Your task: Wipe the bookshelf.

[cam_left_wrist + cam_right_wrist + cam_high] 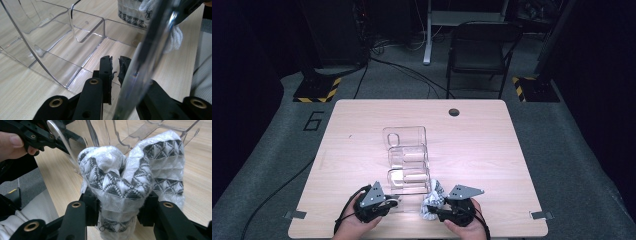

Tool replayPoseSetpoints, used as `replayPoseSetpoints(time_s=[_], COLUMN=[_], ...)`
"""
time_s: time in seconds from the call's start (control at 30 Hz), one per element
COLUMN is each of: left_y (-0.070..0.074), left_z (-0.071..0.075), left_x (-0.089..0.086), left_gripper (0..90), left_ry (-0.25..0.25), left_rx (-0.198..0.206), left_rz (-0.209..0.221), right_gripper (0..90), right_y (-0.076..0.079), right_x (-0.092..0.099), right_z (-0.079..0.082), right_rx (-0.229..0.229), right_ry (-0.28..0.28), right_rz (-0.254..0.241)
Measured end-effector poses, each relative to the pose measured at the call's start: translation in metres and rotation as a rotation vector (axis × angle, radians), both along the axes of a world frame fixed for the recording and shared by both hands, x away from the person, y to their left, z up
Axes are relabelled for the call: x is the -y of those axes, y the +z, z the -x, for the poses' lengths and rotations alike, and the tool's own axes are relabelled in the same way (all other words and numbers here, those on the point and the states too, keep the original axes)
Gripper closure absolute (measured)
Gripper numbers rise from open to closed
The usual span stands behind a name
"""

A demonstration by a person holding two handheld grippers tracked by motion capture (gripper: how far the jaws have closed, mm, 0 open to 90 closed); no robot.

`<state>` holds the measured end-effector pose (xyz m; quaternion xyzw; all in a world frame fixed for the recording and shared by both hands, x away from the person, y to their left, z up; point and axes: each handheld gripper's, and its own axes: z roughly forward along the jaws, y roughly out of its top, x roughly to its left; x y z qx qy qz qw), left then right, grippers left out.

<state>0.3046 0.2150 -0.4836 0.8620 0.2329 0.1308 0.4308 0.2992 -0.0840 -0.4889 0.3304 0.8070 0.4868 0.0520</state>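
Pale wood tabletop (362,125) fills the high view, with a clear acrylic organizer (407,160) standing mid-table. My left gripper (388,204) sits at its near end, and my right gripper (432,212) holds a black-and-white patterned cloth (434,197) just beside the organizer's near right corner.

From the left gripper view, my left jaws are nearly together, pinching the organizer's clear front wall (140,67); the cloth (132,12) lies beyond.

From the right gripper view, my jaws are clamped on the bunched cloth (120,182), which bulges up between them, the organizer (150,130) behind it.
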Motion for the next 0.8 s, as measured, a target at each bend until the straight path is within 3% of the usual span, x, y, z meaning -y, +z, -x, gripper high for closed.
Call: replayPoseSetpoints(time_s=[0.13, 0.33, 0.47, 0.6, 0.8], left_y=[-0.0001, -0.0001, 0.0000, -0.0001, 0.0000], left_z=[0.0000, -0.0001, 0.0000, -0.0001, 0.0002], left_x=[0.0000, 0.0001, 0.0000, 0.0001, 0.0006], left_gripper=[80.1, 79.6, 79.7, 79.8, 79.8], left_ry=[0.000, 0.001, 0.001, 0.000, 0.001], left_rx=[0.000, 0.001, 0.000, 0.000, 0.002], left_rz=[0.001, 0.002, 0.000, 0.002, -0.001], right_gripper=[59.5, 59.5, 59.4, 59.5, 59.3], right_y=[0.0049, 0.0011, 0.0072, 0.0081, -0.0003], right_x=[0.0007, -0.0007, 0.0012, 0.0021, -0.0022], right_z=[0.0019, 0.0003, 0.0024, 0.0034, 0.0006], right_rx=[0.028, 0.015, 0.037, 0.029, 0.006], right_ry=[-0.001, 0.005, -0.004, -0.012, 0.008], right_rz=[-0.011, 0.013, -0.013, -0.037, 0.014])
